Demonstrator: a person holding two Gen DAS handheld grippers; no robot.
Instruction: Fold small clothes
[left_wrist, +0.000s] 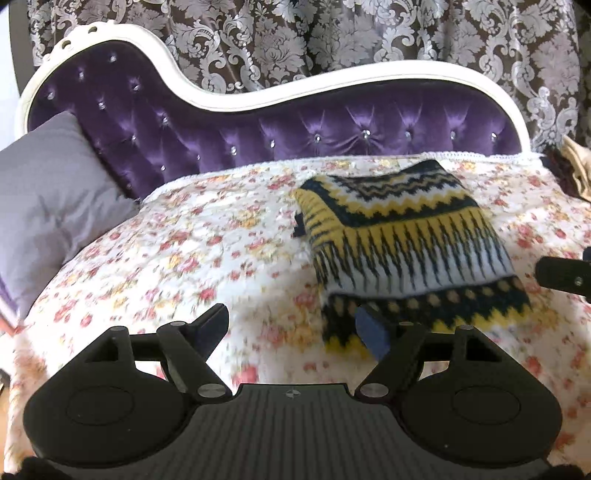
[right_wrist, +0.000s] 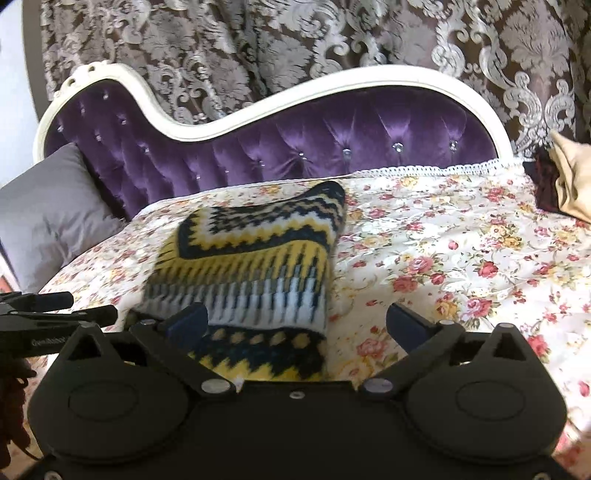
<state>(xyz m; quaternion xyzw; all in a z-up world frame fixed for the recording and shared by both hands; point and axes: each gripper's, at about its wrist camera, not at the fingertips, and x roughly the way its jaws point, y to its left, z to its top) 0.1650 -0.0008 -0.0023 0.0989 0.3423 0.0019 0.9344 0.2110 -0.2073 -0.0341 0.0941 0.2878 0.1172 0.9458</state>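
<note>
Left wrist view
Garment: folded knitted sweater in yellow, navy and white zigzag bands (left_wrist: 402, 236) lies on the floral quilted bedspread (left_wrist: 184, 266), right of centre.
Left gripper (left_wrist: 295, 317): jaws spread wide, nothing pinched; its right finger lies at the sweater's near hem.
Backdrop: purple tufted headboard with white frame (left_wrist: 258, 125), grey pillow (left_wrist: 48, 192) at left.

Right wrist view
Garment: the sweater (right_wrist: 251, 258) sits left of centre on the bedspread (right_wrist: 461, 266).
Right gripper (right_wrist: 295, 325): jaws spread wide, the sweater's near right corner between them, pads not pressing.
Left gripper (right_wrist: 66, 306): seen at the left edge.
</note>
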